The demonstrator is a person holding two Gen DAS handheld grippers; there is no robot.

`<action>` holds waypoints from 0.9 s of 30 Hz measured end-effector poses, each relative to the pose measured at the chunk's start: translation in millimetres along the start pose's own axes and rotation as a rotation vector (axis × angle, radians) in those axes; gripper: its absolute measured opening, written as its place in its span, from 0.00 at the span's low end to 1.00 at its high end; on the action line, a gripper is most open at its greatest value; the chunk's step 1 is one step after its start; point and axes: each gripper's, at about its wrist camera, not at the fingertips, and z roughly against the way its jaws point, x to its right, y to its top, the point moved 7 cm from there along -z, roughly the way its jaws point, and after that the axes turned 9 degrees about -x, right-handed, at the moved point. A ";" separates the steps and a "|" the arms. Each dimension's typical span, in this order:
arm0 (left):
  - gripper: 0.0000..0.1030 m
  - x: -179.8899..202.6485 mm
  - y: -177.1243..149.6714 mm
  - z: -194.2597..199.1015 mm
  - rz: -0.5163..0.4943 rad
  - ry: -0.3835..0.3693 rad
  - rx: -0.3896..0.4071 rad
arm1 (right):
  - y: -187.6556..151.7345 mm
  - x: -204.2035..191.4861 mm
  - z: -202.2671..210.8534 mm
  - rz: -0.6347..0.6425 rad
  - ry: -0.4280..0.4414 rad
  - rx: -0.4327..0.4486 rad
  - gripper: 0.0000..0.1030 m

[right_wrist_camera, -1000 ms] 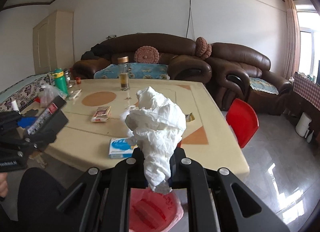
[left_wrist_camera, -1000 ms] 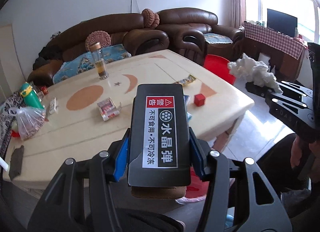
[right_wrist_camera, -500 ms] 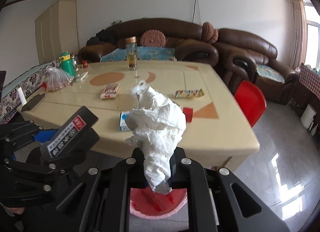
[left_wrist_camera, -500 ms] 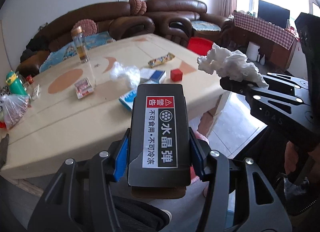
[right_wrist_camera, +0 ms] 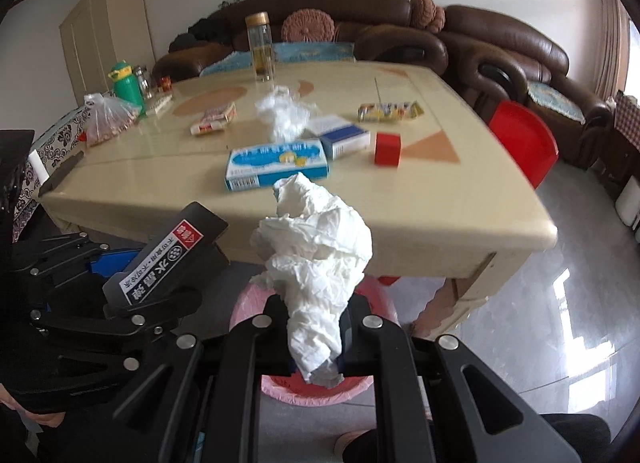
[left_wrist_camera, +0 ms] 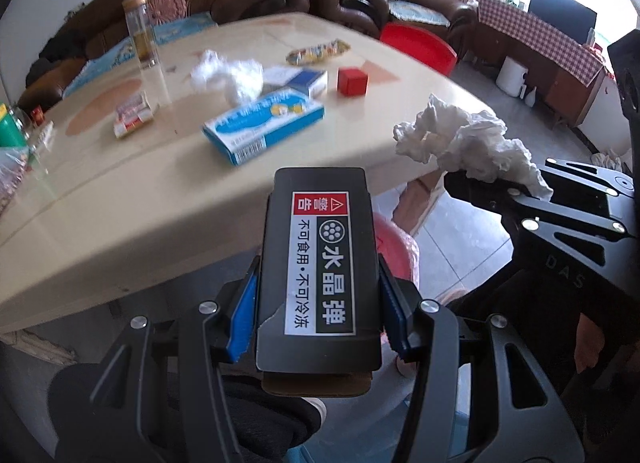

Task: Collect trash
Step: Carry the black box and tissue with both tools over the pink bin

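My left gripper (left_wrist_camera: 318, 327) is shut on a black box with a red warning label (left_wrist_camera: 320, 271); the box also shows in the right wrist view (right_wrist_camera: 168, 259). My right gripper (right_wrist_camera: 316, 327) is shut on a crumpled white tissue (right_wrist_camera: 316, 247), which also shows in the left wrist view (left_wrist_camera: 468, 143). Both are held just off the near edge of the beige table (right_wrist_camera: 400, 199), above a bin lined with a pink bag (right_wrist_camera: 320, 387). On the table lie another tissue wad (right_wrist_camera: 284, 115), a blue-white box (right_wrist_camera: 276, 163), a blue carton (right_wrist_camera: 344, 135), a red cube (right_wrist_camera: 387, 149) and a yellow wrapper (right_wrist_camera: 390, 111).
A glass bottle (right_wrist_camera: 260, 47), a small red-white pack (right_wrist_camera: 214, 121), a bag of nuts (right_wrist_camera: 106, 119) and a green bottle (right_wrist_camera: 126, 83) stand farther back. A red chair (right_wrist_camera: 524, 143) is at the table's right. Brown sofas (right_wrist_camera: 500, 51) line the wall.
Both grippers have dropped lower and come closer to the table's near edge, tilting down; the pink-lined bin has come into view under them. Both grips are unchanged.
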 end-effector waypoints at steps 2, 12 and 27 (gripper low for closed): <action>0.51 1.2 -1.5 -8.9 0.002 -0.006 -0.017 | -4.1 1.3 -9.2 -0.001 0.004 -0.022 0.12; 0.51 6.2 -14.7 -69.6 0.026 -0.036 -0.154 | -27.2 9.7 -65.3 -0.017 0.035 -0.155 0.12; 0.51 -11.4 -26.9 -139.6 0.125 -0.027 -0.314 | -45.1 18.4 -138.2 -0.025 0.075 -0.323 0.12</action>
